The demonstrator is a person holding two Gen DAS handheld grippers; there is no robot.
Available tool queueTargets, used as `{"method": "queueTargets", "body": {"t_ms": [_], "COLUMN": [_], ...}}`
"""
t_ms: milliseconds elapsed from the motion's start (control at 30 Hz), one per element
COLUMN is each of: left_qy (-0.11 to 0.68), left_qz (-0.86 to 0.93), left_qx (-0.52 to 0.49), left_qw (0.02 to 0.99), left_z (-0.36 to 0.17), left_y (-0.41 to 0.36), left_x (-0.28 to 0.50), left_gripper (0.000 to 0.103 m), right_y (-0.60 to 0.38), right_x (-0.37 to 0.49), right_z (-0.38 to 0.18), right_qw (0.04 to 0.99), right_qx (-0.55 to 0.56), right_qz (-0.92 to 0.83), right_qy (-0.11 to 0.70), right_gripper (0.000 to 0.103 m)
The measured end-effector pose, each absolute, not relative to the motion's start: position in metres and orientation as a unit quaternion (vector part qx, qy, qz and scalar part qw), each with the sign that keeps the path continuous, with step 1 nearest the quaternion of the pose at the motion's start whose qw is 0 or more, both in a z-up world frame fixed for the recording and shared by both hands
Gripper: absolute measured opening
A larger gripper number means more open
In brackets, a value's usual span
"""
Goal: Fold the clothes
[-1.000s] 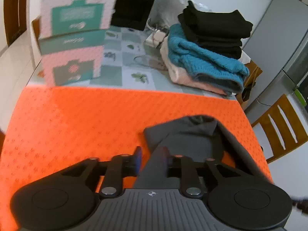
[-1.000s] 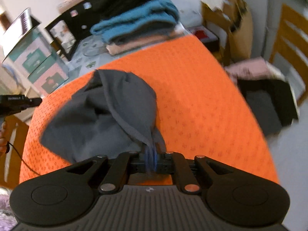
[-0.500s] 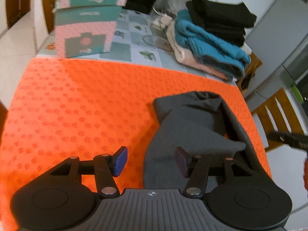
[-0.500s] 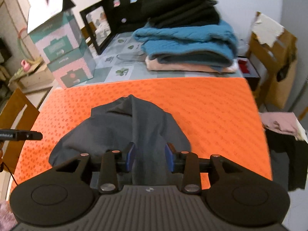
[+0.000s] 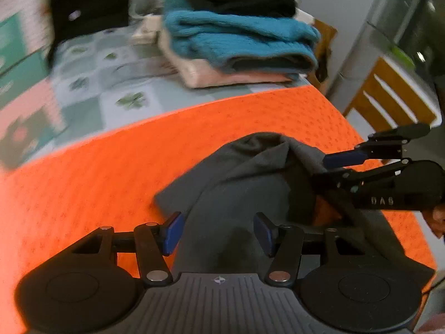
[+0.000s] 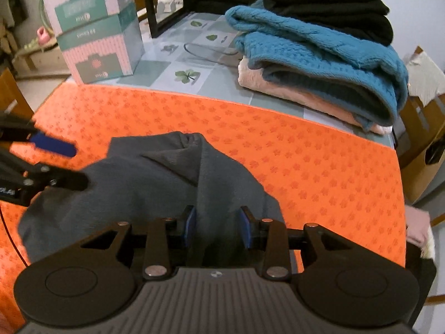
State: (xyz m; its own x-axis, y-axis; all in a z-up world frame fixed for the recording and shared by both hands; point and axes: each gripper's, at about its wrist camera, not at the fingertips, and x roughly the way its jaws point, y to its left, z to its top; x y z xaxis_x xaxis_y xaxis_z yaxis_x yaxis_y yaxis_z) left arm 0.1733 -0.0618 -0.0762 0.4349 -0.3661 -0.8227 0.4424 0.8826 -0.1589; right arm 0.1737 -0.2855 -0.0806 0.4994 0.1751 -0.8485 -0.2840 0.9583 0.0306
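- A rumpled dark grey garment (image 6: 155, 183) lies bunched on an orange mat with a small printed pattern (image 6: 306, 153), towards the mat's near edge and well apart from the clothes behind it.
- The left gripper (image 5: 218, 232) hangs above the near part of the garment, its blue-padded jaws apart; the cloth shows in the gap between them, but the pads do not press on it.
- The right gripper (image 6: 217, 226) stands over the garment's right-hand fold, its jaws also parted with cloth between them and no pad pinching it.
- In the left wrist view the right gripper (image 5: 338, 165) reaches in from the right over the garment's far edge, one blue pad showing, with part of a hand (image 5: 438, 218) at the frame's edge.
- In the right wrist view the left gripper (image 6: 71, 164) comes in from the left above the garment's left side.
- Behind the mat, on a tablecloth with leaf squares (image 6: 178, 66), sits a stack of folded clothes: a teal knitted sweater (image 6: 319, 58) on a pale pink one (image 6: 292, 91), with black folded items (image 6: 333, 2) on top.
- A pink and green cardboard box (image 6: 94, 27) stands at the far left of the table.
- A wooden chair (image 5: 389, 97) stands beside the table on the right.
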Motion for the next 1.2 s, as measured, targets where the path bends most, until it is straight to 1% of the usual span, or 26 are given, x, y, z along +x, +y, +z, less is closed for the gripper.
{"method": "queueTargets", "body": {"t_ms": [33,133,233,267,300,333,367,400,433,467,633,867,1000,1100,1133,1167,1200], "left_qy": [0.473,0.469,0.464,0.461,0.455,0.451,0.448,0.445,0.443,0.445,0.417,0.334,0.316,0.355,0.360,0.365,0.367], "left_qz": [-0.245,-0.262,-0.271,-0.271,-0.267,-0.267,-0.267,-0.268,-0.268,-0.261,-0.211,-0.143,-0.105,-0.088,-0.092,-0.096,-0.100], "left_qx": [0.054,0.078,0.088,0.089,0.086,0.080,0.073,0.066,0.060,0.050,0.004,-0.037,-0.044,-0.058,-0.059,-0.061,-0.059], "left_qw": [0.844,0.840,0.839,0.840,0.845,0.848,0.850,0.852,0.853,0.855,0.884,0.931,0.942,0.929,0.927,0.924,0.923], "left_z": [-0.078,-0.087,-0.096,-0.099,-0.100,-0.101,-0.101,-0.101,-0.100,-0.098,-0.053,0.038,0.056,0.049,0.046,0.044,0.042], "left_y": [-0.071,-0.097,-0.119,-0.126,-0.132,-0.135,-0.138,-0.141,-0.142,-0.141,-0.120,-0.068,-0.047,-0.036,-0.035,-0.033,-0.033], "left_x": [0.179,0.193,0.205,0.209,0.212,0.213,0.215,0.216,0.217,0.218,0.214,0.242,0.274,0.295,0.297,0.297,0.293], "left_gripper": [0.059,0.058,0.058,0.058,0.058,0.058,0.051,0.039,0.010,0.006,0.006,0.006,0.006,0.012,0.021,0.032,0.038], "right_y": [-0.286,-0.287,-0.290,-0.291,-0.293,-0.294,-0.295,-0.297,-0.299,-0.301,-0.315,-0.338,-0.353,-0.364,-0.368,-0.370,-0.369], "right_x": [0.175,0.181,0.186,0.187,0.189,0.189,0.189,0.188,0.187,0.187,0.186,0.203,0.228,0.252,0.260,0.264,0.263], "right_z": [-0.083,-0.089,-0.092,-0.093,-0.094,-0.093,-0.092,-0.089,-0.086,-0.082,-0.042,0.027,0.048,0.041,0.037,0.033,0.031], "right_qw": [0.863,0.860,0.857,0.856,0.856,0.858,0.860,0.863,0.867,0.871,0.896,0.929,0.939,0.936,0.934,0.931,0.930], "right_qx": [-0.059,-0.069,-0.071,-0.067,-0.063,-0.061,-0.059,-0.057,-0.056,-0.055,-0.078,-0.131,-0.138,-0.119,-0.110,-0.107,-0.109], "right_qz": [0.134,0.137,0.141,0.142,0.142,0.141,0.141,0.138,0.136,0.135,0.119,0.074,0.047,0.044,0.045,0.050,0.048], "right_qy": [0.484,0.487,0.491,0.492,0.492,0.490,0.488,0.482,0.476,0.470,0.420,0.337,0.311,0.328,0.338,0.346,0.347], "right_gripper": [0.039,0.033,0.016,0.007,0.004,0.003,0.003,0.003,0.003,0.002,0.002,0.002,0.002,0.004,0.005,0.009,0.018]}}
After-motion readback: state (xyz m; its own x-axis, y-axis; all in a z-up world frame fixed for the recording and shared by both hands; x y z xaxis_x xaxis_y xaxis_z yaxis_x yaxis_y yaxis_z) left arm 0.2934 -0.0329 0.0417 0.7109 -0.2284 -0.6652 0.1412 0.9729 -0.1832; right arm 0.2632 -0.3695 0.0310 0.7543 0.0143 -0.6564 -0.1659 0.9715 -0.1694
